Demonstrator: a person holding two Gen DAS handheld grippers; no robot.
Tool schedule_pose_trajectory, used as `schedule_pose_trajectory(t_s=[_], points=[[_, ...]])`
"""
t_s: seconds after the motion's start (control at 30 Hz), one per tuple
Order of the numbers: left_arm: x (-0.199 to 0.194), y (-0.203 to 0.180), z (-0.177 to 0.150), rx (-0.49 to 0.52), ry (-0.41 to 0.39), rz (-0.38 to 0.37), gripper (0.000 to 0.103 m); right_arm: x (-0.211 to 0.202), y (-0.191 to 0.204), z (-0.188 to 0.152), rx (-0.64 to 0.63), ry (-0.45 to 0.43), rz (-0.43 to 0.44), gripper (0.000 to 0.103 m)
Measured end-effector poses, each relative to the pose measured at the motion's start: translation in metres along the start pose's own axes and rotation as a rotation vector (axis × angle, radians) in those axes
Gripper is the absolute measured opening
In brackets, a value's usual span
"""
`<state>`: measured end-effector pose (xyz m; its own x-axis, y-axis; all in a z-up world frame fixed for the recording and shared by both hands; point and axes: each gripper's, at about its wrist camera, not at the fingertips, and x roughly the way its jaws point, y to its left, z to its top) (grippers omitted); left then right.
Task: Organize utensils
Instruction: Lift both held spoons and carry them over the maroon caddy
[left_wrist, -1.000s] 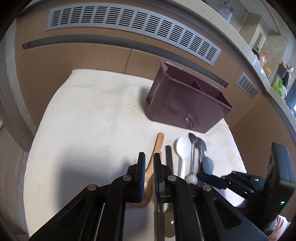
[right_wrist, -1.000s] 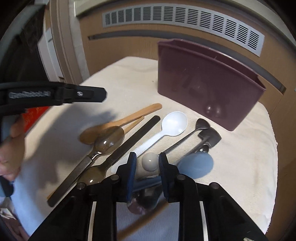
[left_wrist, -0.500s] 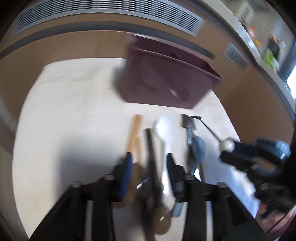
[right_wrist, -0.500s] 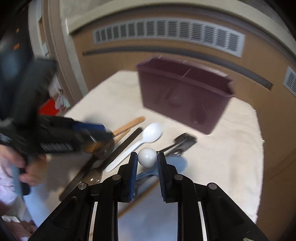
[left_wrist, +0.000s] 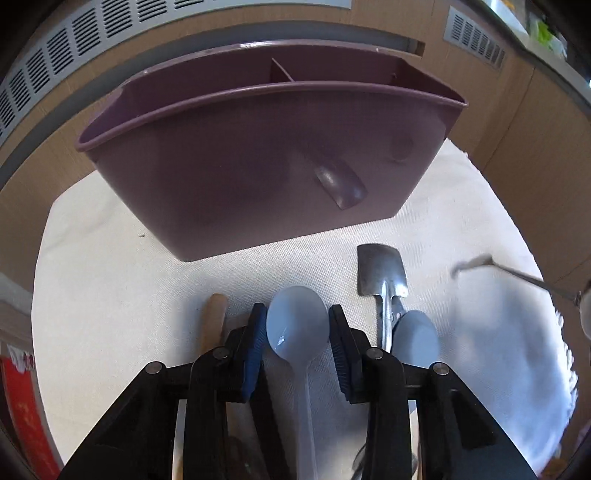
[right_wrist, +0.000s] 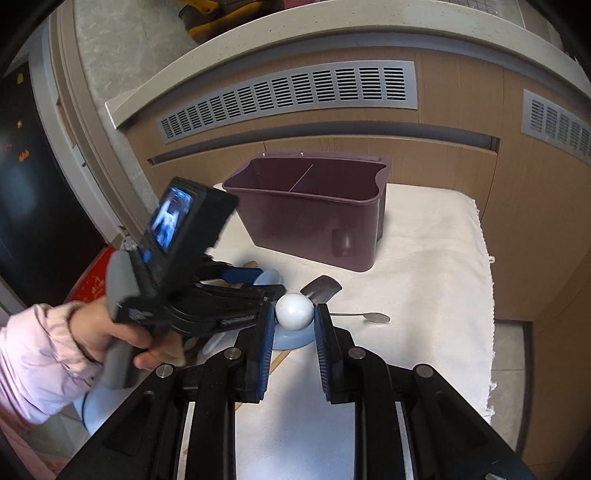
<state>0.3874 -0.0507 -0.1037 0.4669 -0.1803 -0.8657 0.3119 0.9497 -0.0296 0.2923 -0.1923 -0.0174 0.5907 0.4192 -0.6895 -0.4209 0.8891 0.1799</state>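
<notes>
My left gripper (left_wrist: 296, 325) is low over the white cloth with its jaws closing. The bowl of a white plastic spoon (left_wrist: 297, 321) lies between its fingers, which do not visibly press it. My right gripper (right_wrist: 294, 317) is shut on the white ball end (right_wrist: 294, 308) of a thin metal spoon (right_wrist: 375, 317), held up above the cloth. That spoon also shows at the right edge of the left wrist view (left_wrist: 517, 275). The purple divided caddy (left_wrist: 258, 158) stands just behind, also seen from the right wrist (right_wrist: 314, 221).
On the cloth (right_wrist: 436, 280) lie a shovel-shaped metal spoon (left_wrist: 382, 273), a grey-blue spoon (left_wrist: 415, 332) and a wooden handle (left_wrist: 214, 321). A hand (right_wrist: 110, 339) in a pink sleeve holds the left gripper (right_wrist: 258, 284). Wooden cabinet fronts with vents stand behind the caddy.
My left gripper went from shut to open and moved forward towards the caddy, over the white spoon. My right gripper rose off the cloth with the ball-ended spoon in it.
</notes>
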Motion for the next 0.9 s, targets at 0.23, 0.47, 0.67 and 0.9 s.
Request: schedule_pose_trajectory(t_s=[0.23, 0.47, 0.67, 0.9], points=[[-0.075, -0.002, -0.033, -0.059, -0.221, -0.032, 0.034, -0.017, 0.005, -0.003, 0.017, -0.005, 0.054, 0.020], [-0.163, 0.005, -0.053, -0.121, -0.461, -0.038, 0.034, -0.037, 0.025, -0.007, 0.025, -0.025, 0.079, 0.020], [-0.242, 0.015, -0.020, -0.111, -0.681, -0.070, 0.035, -0.084, 0.044, 0.032, -0.034, -0.131, 0.106, 0.020], [-0.291, 0.012, 0.062, -0.063, -0.969, -0.028, 0.035, -0.137, 0.037, 0.132, -0.031, -0.332, 0.191, 0.020]])
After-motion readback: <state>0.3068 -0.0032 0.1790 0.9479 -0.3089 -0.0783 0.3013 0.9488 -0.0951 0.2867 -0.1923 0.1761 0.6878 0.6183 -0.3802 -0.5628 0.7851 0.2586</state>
